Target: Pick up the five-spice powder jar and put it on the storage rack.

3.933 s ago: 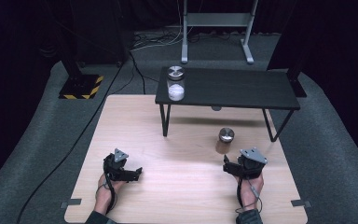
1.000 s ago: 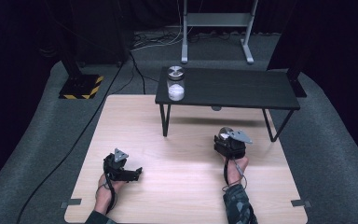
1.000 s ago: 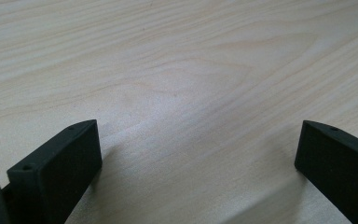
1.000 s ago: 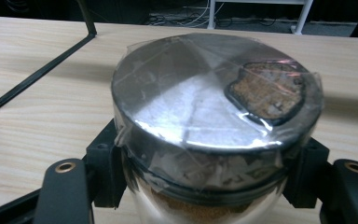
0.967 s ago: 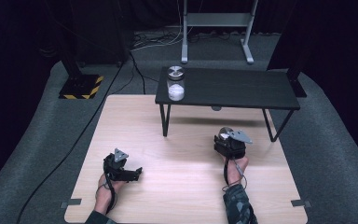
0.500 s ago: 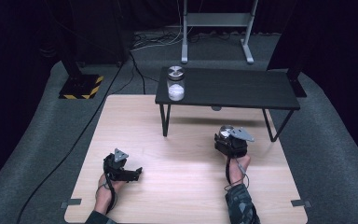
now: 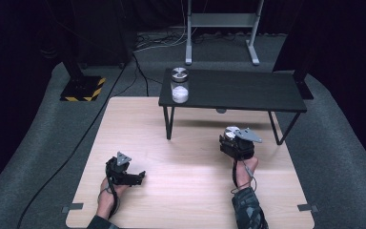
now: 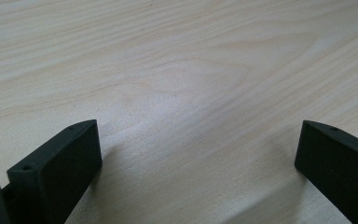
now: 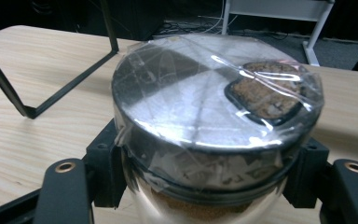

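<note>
Lab or studio: black curtains (image 7: 24,28), floor cables (image 7: 145,45), hazard-striped stand base (image 7: 82,89).

The right claw (image 9: 214,186) clamps a film-wrapped metal jar (image 9: 214,121) from both sides above the wooden table (image 9: 28,93).

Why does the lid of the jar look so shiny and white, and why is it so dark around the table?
In the right gripper view, light glares off the crinkled plastic wrap over the jar's lid, and the jar's bottom edge blurs. In the high view, a bright patch falls on the wooden table while the surrounding floor stays dim.
</note>
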